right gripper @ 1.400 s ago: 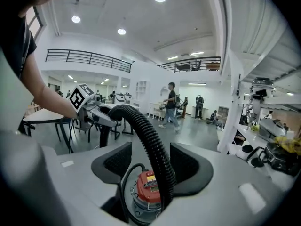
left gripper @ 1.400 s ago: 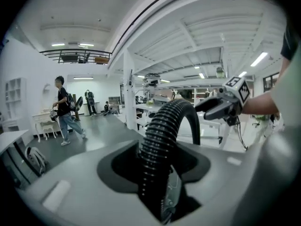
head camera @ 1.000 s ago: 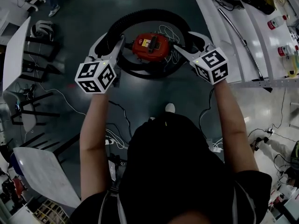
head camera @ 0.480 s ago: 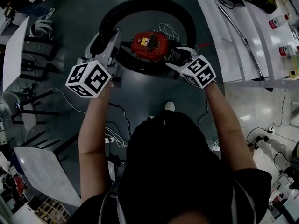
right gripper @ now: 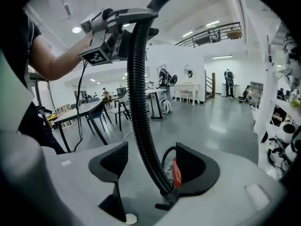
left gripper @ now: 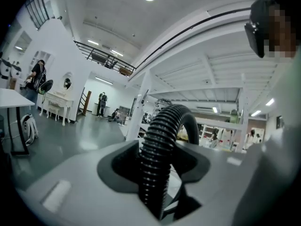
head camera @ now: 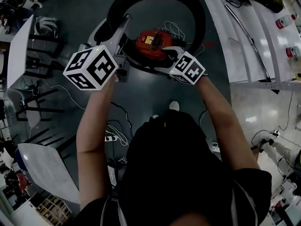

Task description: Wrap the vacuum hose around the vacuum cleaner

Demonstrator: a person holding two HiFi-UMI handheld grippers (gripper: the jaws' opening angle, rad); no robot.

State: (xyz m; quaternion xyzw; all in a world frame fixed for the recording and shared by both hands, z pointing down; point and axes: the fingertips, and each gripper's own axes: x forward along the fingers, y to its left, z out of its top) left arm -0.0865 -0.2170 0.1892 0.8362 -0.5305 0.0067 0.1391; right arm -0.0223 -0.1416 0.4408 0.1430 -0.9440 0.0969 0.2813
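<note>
The red vacuum cleaner (head camera: 153,42) sits on the dark floor ahead of me. Its black ribbed hose (head camera: 188,8) arches from the left gripper over the far side and down to the machine's right. My left gripper (head camera: 117,27) is raised left of the vacuum and shut on the hose (left gripper: 174,119), which fills the gap between its pads. My right gripper (head camera: 165,58) is low at the vacuum's near right side. Its jaws have just been opening and stand wide. The hose (right gripper: 141,126) runs up between them without either pad pressing on it, and the red body (right gripper: 176,172) shows behind.
White shelving (head camera: 263,81) with a metal tube (head camera: 245,34) and bottles runs along the right. White tables (head camera: 19,51) and dark chairs stand at the left, with a backpack (head camera: 44,27) near them. Cables (head camera: 117,138) trail over the floor by my feet.
The left gripper has risen with the hose, so the loop stands taller. The right gripper has sunk and moved in toward the vacuum's near right side.
</note>
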